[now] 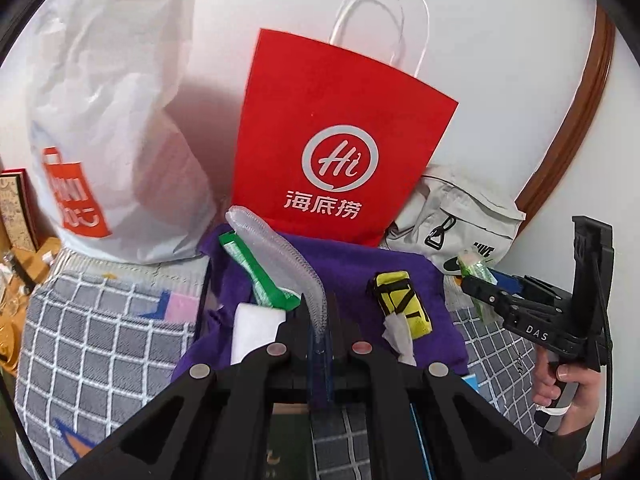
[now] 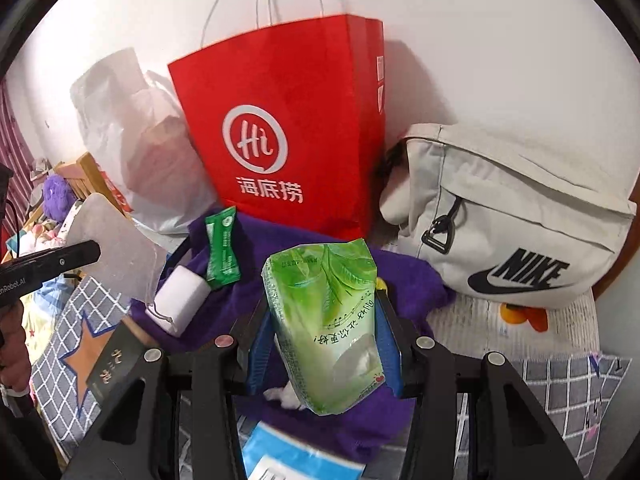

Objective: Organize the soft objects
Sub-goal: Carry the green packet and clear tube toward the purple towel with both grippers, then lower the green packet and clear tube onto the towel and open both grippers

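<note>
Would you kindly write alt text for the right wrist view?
The right hand-held gripper clamps a green tissue pack above a purple cloth. Behind stand a red paper bag and a beige Nike bag against a white wall.

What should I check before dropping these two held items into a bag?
1. Right gripper shut on green tissue pack: ok.
2. Left gripper shut on clear flat pouch: ok.
3. Red paper bag upright against the wall: ok.
4. Red bag's mouth open: cannot tell.
5. Grey Nike bag open: cannot tell.
6. Purple cloth cleared of loose items: not ok, yellow pouch lies there.
</note>
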The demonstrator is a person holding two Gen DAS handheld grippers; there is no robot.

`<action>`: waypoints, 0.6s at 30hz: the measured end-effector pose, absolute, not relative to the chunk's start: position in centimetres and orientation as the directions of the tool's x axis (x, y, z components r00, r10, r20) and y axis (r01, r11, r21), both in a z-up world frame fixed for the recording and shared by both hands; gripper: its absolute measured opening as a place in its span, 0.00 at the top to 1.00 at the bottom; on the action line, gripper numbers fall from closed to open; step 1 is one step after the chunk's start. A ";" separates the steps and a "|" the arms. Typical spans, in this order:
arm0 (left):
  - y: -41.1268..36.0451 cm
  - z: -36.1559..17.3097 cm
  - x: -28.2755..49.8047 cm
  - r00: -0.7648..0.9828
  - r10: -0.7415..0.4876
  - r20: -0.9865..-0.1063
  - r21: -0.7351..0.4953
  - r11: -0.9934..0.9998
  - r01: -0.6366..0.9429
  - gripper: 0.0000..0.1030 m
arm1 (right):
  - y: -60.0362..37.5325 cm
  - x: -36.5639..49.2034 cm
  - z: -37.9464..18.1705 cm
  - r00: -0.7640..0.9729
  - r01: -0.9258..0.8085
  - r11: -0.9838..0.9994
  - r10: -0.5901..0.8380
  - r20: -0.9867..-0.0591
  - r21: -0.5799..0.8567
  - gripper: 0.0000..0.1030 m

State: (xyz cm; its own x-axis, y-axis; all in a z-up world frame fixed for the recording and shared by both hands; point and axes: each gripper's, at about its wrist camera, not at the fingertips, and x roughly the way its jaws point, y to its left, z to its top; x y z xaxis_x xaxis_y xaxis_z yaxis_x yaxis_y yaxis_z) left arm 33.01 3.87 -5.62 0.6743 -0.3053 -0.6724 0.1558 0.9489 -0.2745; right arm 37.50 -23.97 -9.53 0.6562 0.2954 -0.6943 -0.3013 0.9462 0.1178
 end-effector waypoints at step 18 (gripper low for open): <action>0.8 -10.2 40.5 0.594 -0.376 -0.712 -0.289 0.927 0.241 0.95 | -24.8 42.8 -16.6 0.551 -0.277 0.949 0.287 -0.784 0.152 0.55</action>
State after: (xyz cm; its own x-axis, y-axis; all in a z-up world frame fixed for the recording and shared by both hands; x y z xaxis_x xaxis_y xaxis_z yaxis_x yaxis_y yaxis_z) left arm 40.54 0.76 -10.24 0.5935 -0.3761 -0.7115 0.2411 0.9266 -0.2887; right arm 42.82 -24.80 -16.63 0.5507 0.2869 -0.7839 -0.2775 0.9486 0.1523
